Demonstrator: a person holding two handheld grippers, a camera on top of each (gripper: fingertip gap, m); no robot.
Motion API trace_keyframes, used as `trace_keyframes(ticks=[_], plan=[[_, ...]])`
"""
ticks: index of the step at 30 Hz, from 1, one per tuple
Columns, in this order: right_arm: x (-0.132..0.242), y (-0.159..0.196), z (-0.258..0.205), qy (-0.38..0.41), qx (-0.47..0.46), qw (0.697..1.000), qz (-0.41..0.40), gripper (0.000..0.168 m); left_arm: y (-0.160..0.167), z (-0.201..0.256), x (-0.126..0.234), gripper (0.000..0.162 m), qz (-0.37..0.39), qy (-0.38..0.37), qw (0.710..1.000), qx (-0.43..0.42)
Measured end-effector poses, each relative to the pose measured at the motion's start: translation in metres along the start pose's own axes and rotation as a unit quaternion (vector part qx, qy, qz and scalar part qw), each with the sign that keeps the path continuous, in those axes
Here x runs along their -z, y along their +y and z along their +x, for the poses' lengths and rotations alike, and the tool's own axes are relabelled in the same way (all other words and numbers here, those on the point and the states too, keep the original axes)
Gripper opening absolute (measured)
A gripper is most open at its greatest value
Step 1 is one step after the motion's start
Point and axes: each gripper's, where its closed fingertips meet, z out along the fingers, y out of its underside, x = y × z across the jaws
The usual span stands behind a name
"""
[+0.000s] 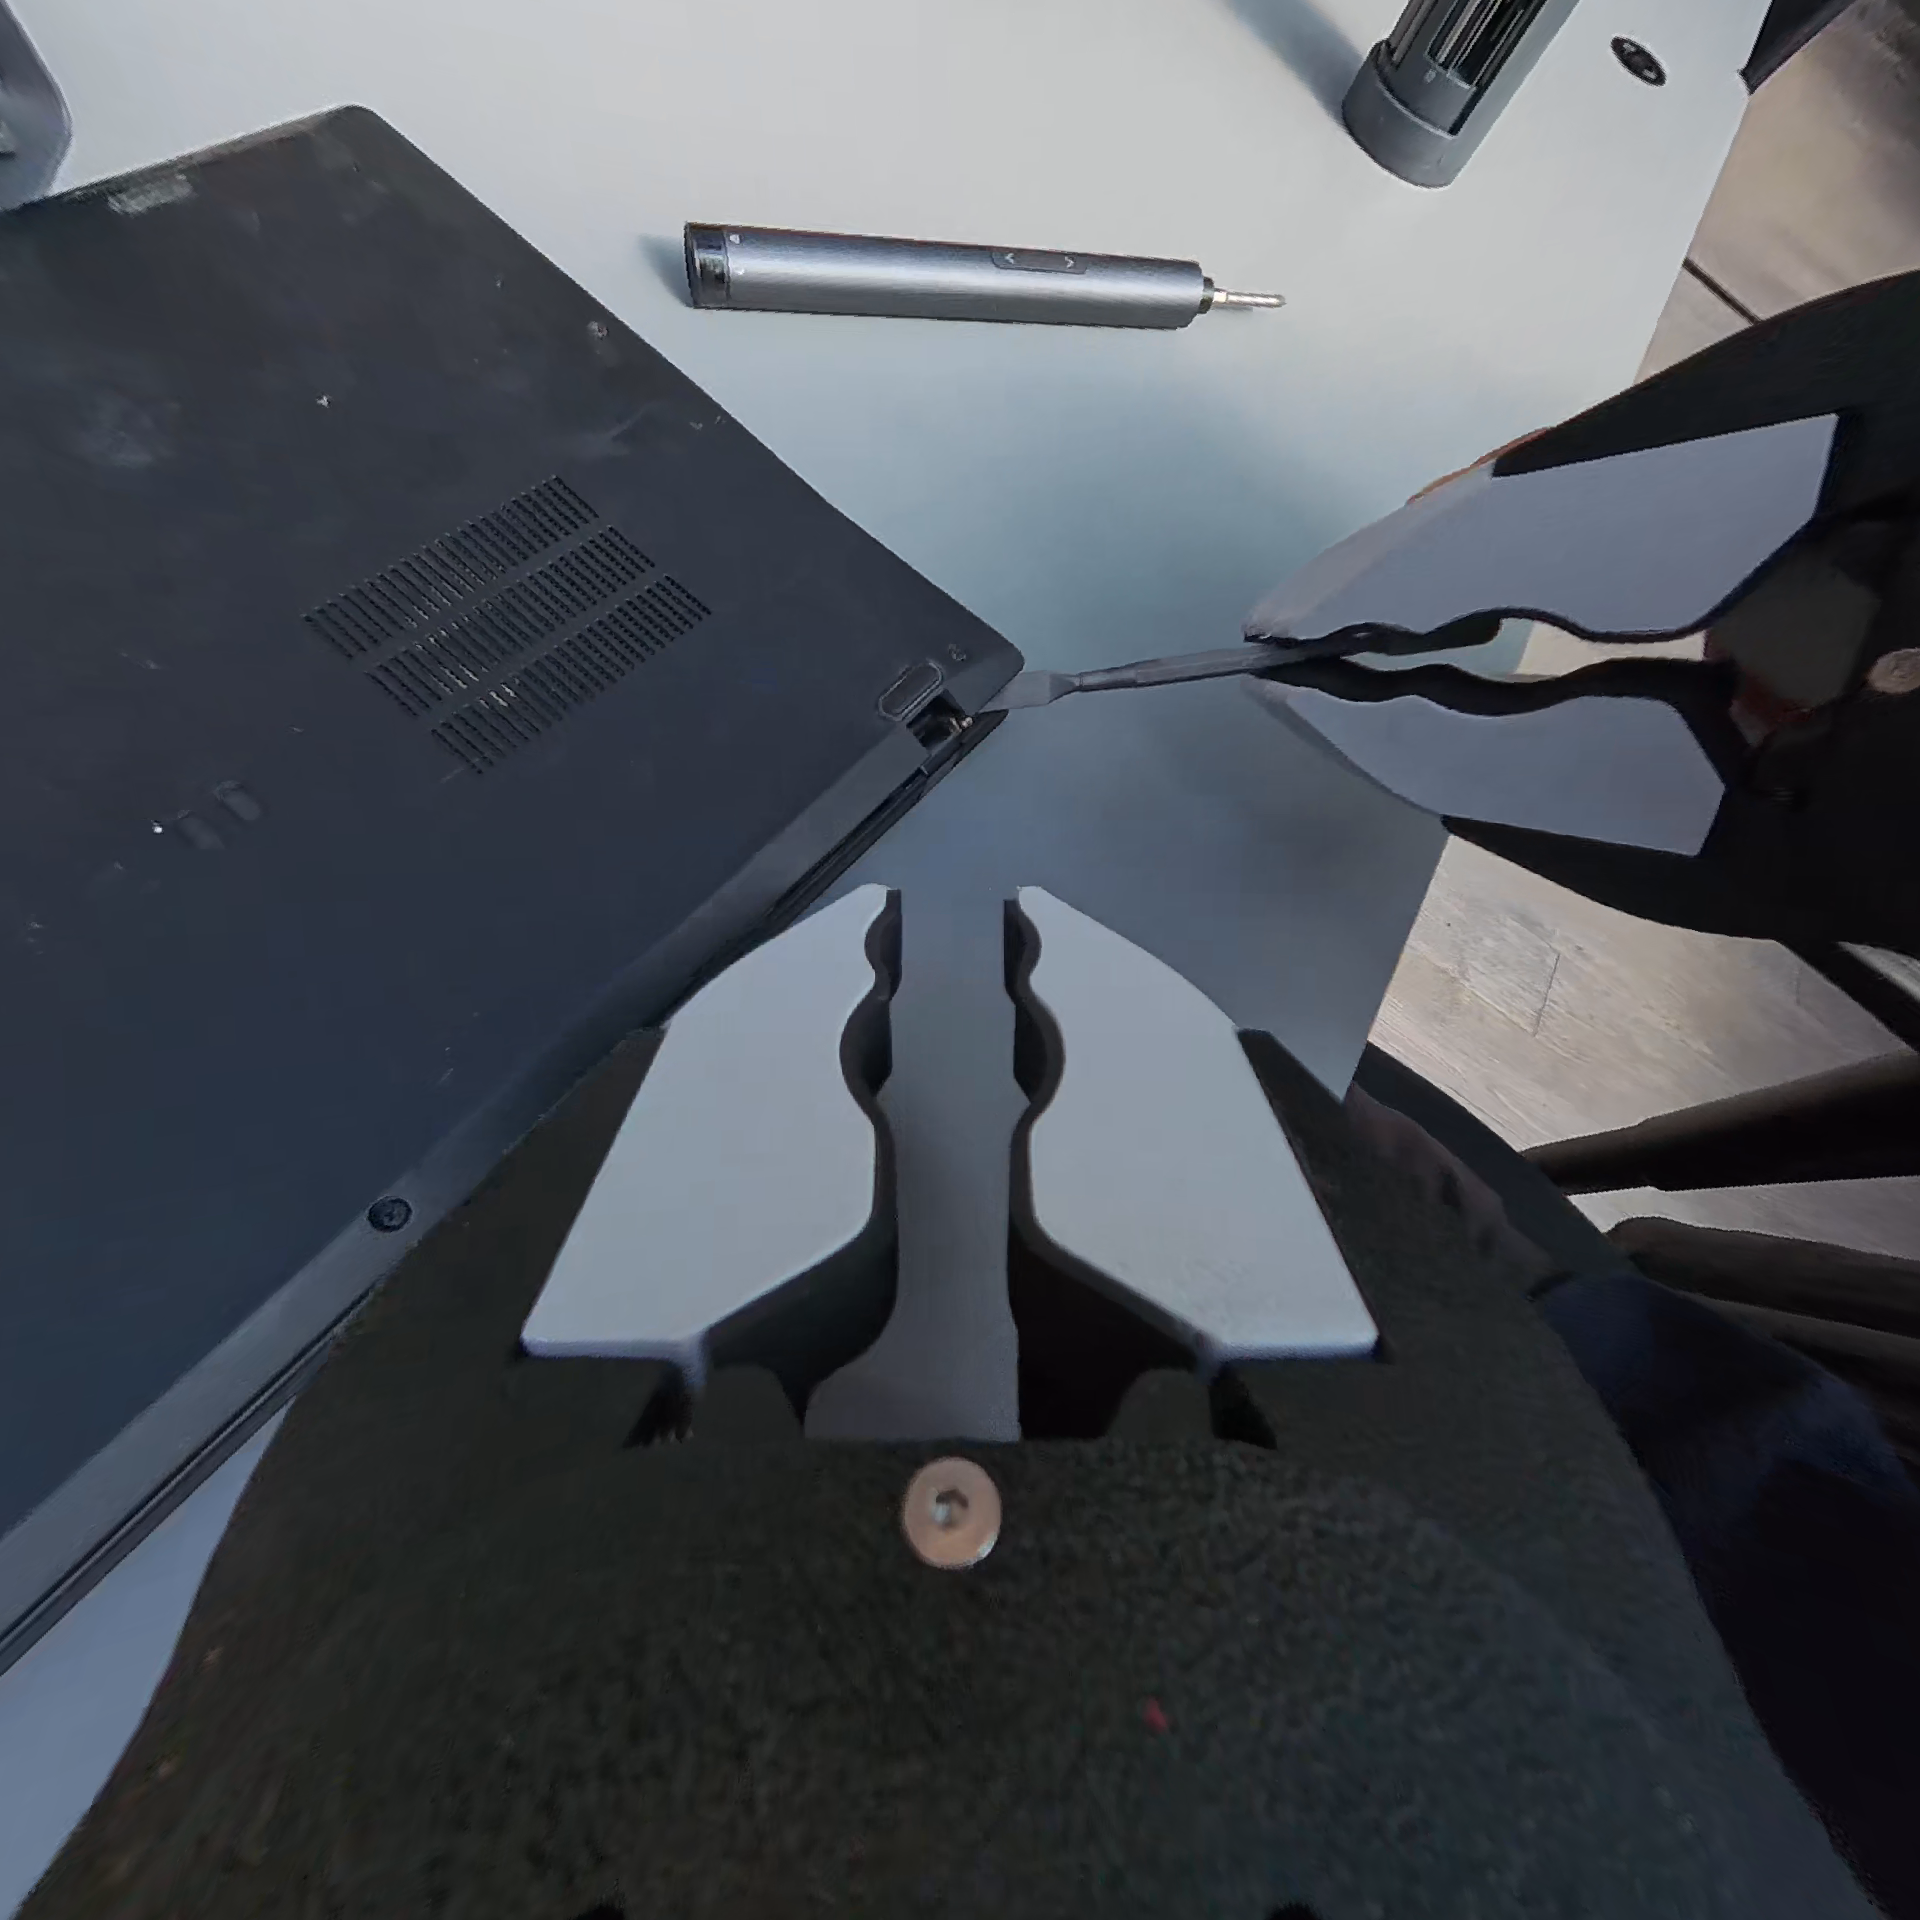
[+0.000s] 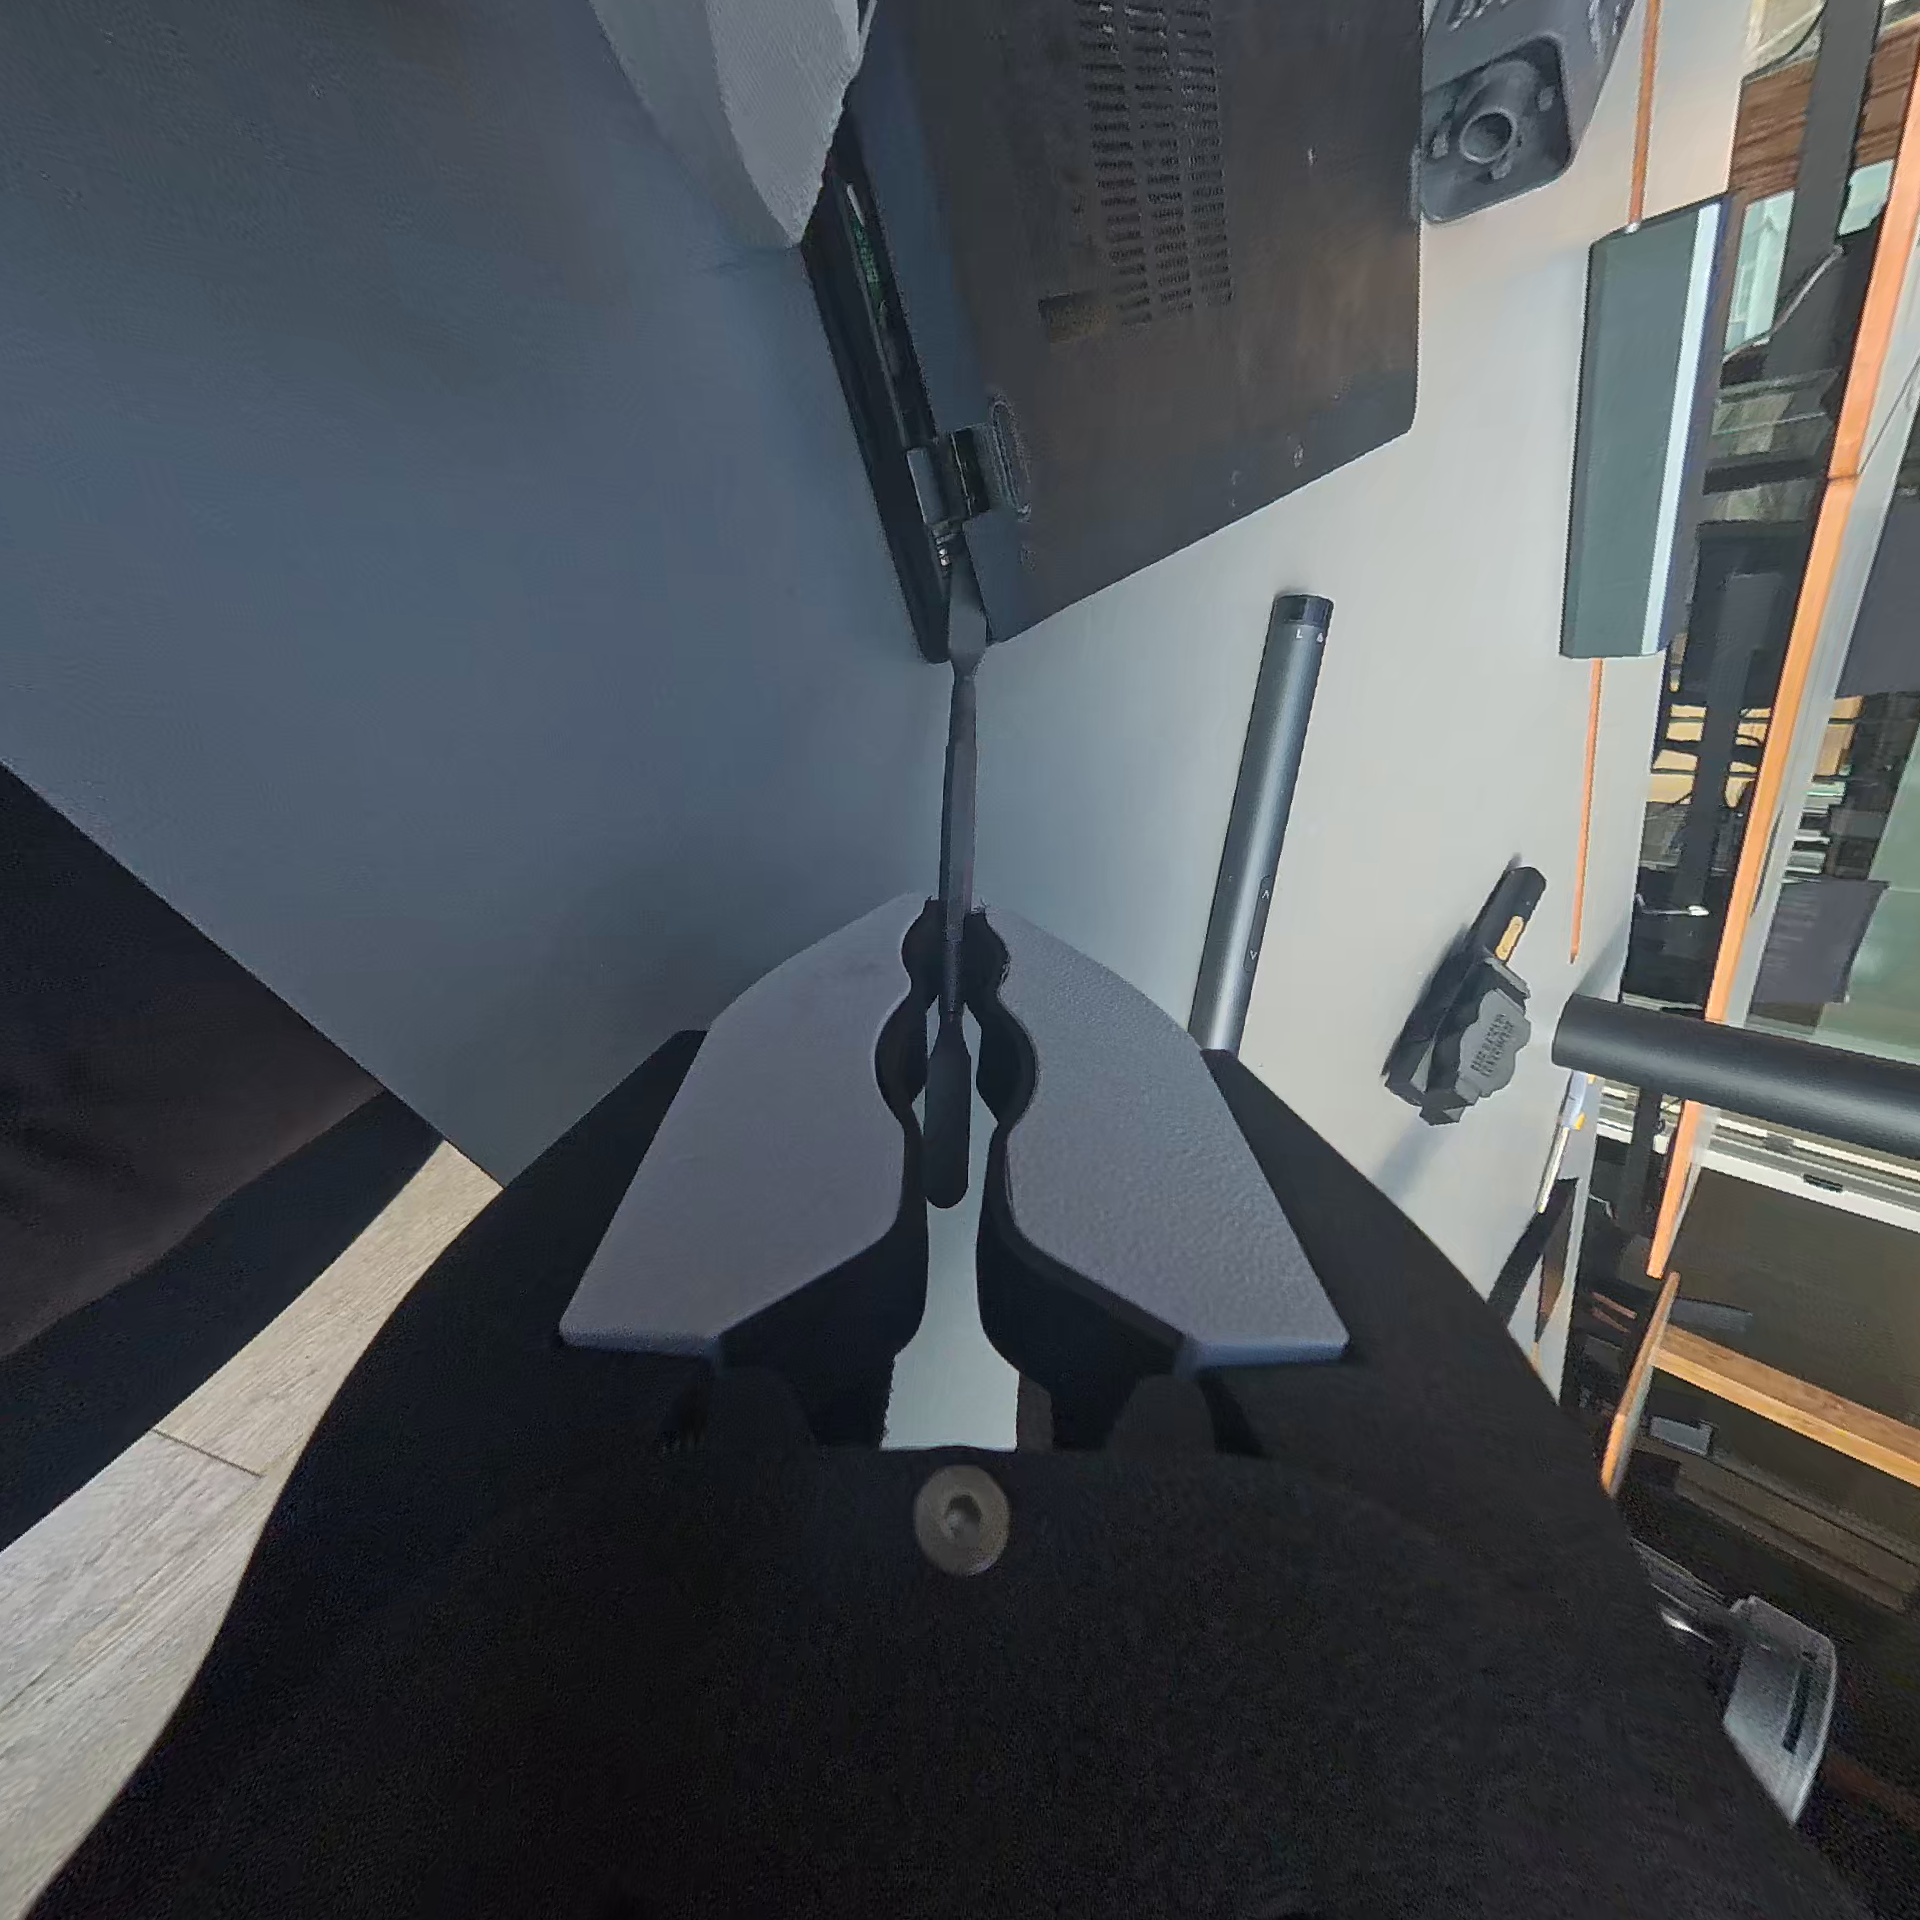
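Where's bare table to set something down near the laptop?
Free: the table patch bordered by laptop, electric screwdriver and right hand-held gripper; also between the open left hand-held gripper and that corner. Crowded: the laptop corner, where the pry tool is wedged.

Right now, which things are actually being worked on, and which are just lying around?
In use: right gripper gripping the spudger, whose tip is wedged into the laptop corner seam.
Lying about: electric screwdriver, bit holder, left gripper, open and empty.
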Motion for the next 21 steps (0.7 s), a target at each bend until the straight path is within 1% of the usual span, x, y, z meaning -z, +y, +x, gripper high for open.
trace_keyframes(ticks=[2, 3, 6, 8, 13, 15, 20, 21], plan=[[0.000, 0.000, -0.001, -0.022, -0.026, 0.999, 0.004, 0.003, -0.006, -0.008, 0.003, 0.036, 0.009, -0.029, 0.999, -0.025], [-0.001, 0.001, -0.001, -0.030, -0.034, 0.999, 0.005, 0.003, -0.009, -0.014, 0.004, 0.042, 0.015, -0.057, 0.997, -0.051], [-0.002, 0.001, -0.002, -0.043, -0.049, 0.998, 0.009, 0.003, -0.013, -0.031, 0.003, 0.046, 0.010, -0.131, 0.981, -0.140], [-0.001, 0.000, -0.002, -0.046, -0.054, 0.997, 0.013, 0.003, -0.014, -0.038, 0.000, 0.045, 0.003, -0.163, 0.969, -0.186], [0.002, -0.004, -0.001, -0.045, -0.059, 0.997, 0.020, 0.003, -0.008, -0.041, -0.014, 0.049, -0.043, -0.172, 0.957, -0.229], [0.001, -0.003, -0.001, -0.041, -0.053, 0.998, 0.020, 0.003, -0.012, -0.045, -0.018, 0.051, -0.046, -0.187, 0.948, -0.254], [-0.001, -0.003, 0.003, -0.042, -0.061, 0.997, 0.020, 0.003, -0.017, -0.046, -0.022, 0.053, -0.055, -0.185, 0.944, -0.268], [-0.001, -0.003, 0.003, -0.042, -0.059, 0.997, 0.020, 0.003, -0.016, -0.045, -0.022, 0.051, -0.059, -0.180, 0.945, -0.268]])
